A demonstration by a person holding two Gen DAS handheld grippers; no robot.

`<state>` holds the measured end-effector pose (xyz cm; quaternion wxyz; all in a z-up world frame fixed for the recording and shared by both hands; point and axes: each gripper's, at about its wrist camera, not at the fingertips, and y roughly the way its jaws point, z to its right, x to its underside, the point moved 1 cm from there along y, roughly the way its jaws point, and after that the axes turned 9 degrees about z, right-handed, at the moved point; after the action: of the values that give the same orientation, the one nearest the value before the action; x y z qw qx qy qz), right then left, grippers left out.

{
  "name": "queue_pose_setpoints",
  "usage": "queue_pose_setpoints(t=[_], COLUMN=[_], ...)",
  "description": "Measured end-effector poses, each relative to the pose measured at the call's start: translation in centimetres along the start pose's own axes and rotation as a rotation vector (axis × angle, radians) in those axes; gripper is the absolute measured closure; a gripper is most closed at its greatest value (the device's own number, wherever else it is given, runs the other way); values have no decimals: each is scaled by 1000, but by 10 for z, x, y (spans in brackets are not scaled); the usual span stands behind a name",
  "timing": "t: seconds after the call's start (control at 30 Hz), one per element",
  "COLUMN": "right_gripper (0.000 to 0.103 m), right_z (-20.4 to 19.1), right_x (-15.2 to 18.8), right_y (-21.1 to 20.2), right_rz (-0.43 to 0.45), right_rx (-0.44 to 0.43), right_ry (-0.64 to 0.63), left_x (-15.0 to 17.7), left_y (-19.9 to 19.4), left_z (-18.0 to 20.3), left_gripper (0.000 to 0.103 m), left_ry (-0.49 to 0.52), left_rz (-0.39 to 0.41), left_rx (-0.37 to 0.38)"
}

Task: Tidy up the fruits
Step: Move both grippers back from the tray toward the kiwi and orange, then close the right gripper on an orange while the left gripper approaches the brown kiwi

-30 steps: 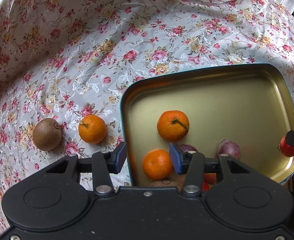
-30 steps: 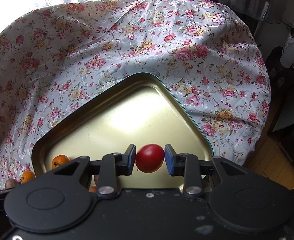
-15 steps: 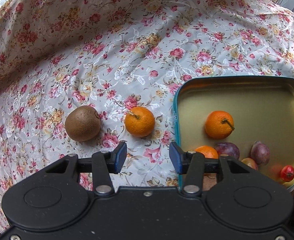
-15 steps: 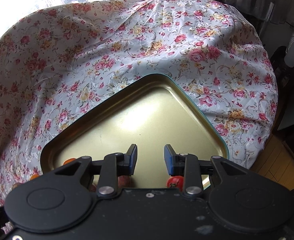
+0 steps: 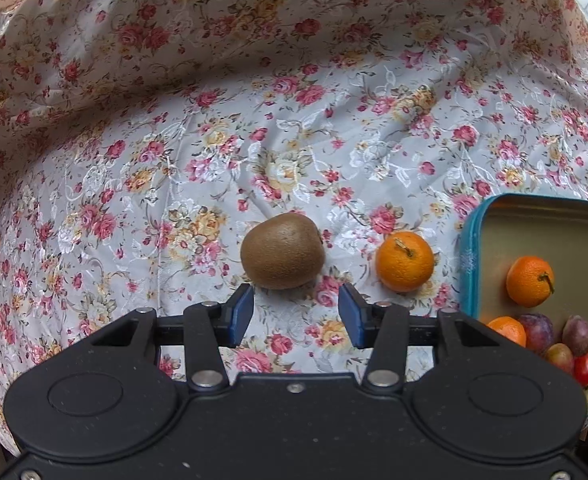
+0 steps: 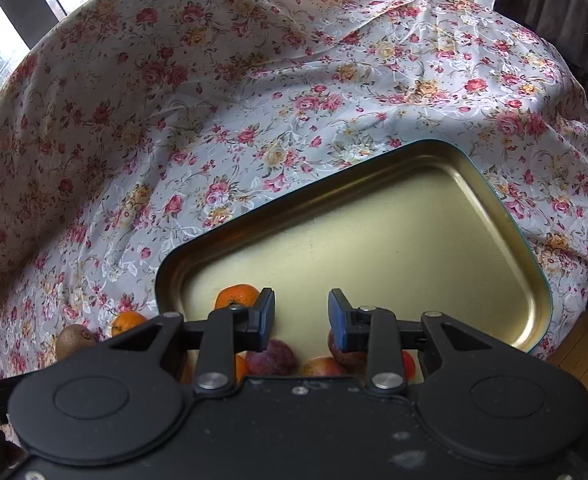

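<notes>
A brown kiwi [image 5: 281,250] lies on the floral cloth just ahead of my open, empty left gripper [image 5: 296,314]. An orange [image 5: 404,261] sits to its right, still on the cloth. The gold tray [image 5: 542,224] at the right edge holds two oranges [image 5: 530,281], plums [image 5: 536,329] and a small red tomato [image 5: 584,369]. In the right wrist view my right gripper [image 6: 301,315] stands open and empty over the tray's [image 6: 394,236] near side. Plums [image 6: 271,358] and the tomato [image 6: 408,363] lie partly hidden behind its fingers. The kiwi [image 6: 73,340] and loose orange [image 6: 127,321] show at lower left.
The floral cloth [image 5: 294,100] is wrinkled and drapes over the table's edges. Most of the tray floor in the right wrist view is bare. A wooden floor [image 6: 578,350] and dark furniture lie beyond the table's right edge.
My left gripper swung left from over the tray to the kiwi. The right gripper let the red tomato drop into the tray, then shifted so more of the tray shows on the right.
</notes>
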<state>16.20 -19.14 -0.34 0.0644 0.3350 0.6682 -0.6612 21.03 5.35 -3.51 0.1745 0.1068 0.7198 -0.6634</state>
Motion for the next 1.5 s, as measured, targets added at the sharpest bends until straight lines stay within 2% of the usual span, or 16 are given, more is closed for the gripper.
queue_pose_setpoints(t=[0.47, 0.6, 0.83, 1.03, 1.33, 1.5], right_gripper=[70, 70, 70, 70, 70, 65], right_z=[-94, -111, -130, -142, -152, -154], right_x=[20, 27, 32, 33, 39, 42], right_y=[11, 17, 37, 51, 70, 77], right_rz=[-27, -35, -76, -86, -98, -116], right_rx=[-132, -159, -226, -209, -154, -168], right_ry=[-156, -196, -176, -183, -203, -188], left_x=[-6, -5, -4, -5, -5, -5], left_y=[18, 21, 26, 39, 54, 57], left_z=[-78, -91, -95, -90, -91, -94], left_gripper=[48, 48, 48, 48, 48, 48], left_ry=[-171, -205, -209, -197, -198, -204], left_rz=[-26, -28, 18, 65, 44, 43], left_rx=[-48, -36, -29, -14, 0, 7])
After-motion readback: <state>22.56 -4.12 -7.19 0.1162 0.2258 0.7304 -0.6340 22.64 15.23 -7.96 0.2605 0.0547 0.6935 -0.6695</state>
